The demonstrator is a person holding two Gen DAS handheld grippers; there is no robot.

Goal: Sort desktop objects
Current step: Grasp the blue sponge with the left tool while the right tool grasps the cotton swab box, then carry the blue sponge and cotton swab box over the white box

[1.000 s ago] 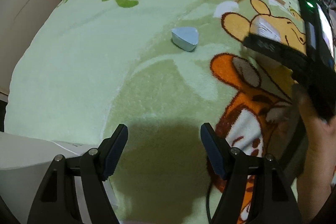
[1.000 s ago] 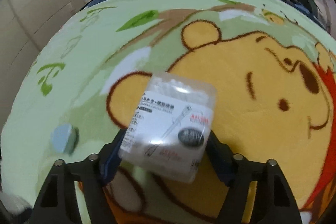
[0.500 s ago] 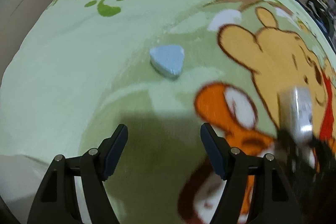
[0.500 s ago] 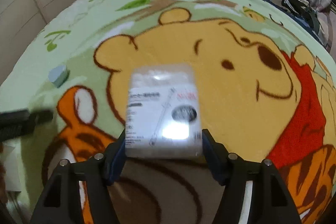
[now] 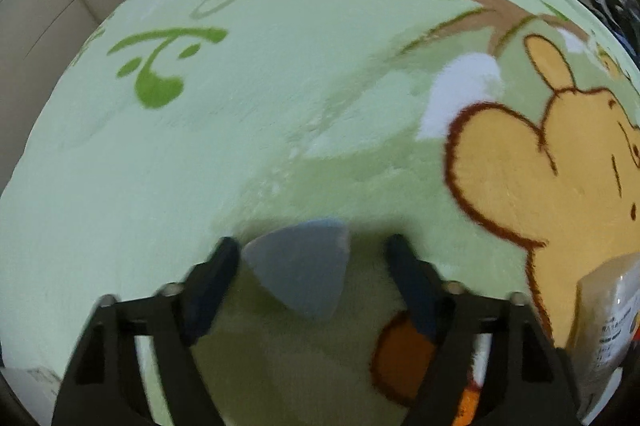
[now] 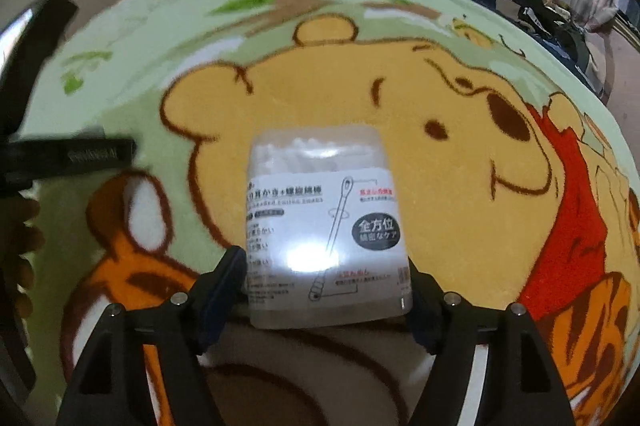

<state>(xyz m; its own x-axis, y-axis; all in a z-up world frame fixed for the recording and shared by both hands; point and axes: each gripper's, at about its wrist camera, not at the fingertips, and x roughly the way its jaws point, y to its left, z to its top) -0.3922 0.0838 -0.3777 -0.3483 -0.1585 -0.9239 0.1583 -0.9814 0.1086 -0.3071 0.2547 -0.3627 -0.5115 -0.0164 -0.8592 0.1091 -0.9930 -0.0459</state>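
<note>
**Cotton swab box held, blue triangle lined up**

The clear cotton swab box [image 6: 326, 226] sits low at centre of the right wrist view, clamped at its lower sides by the right gripper [image 6: 326, 286]. It looks light, stiff and slick, so a hold on the flat side walls suits it. In the left wrist view, the blue-grey triangular piece [image 5: 302, 266] lies on the cartoon blanket [image 5: 280, 106] between the spread fingers of the left gripper [image 5: 312, 266], ungrasped; it is probably small and light, best pinched across its flat edges.
</note>
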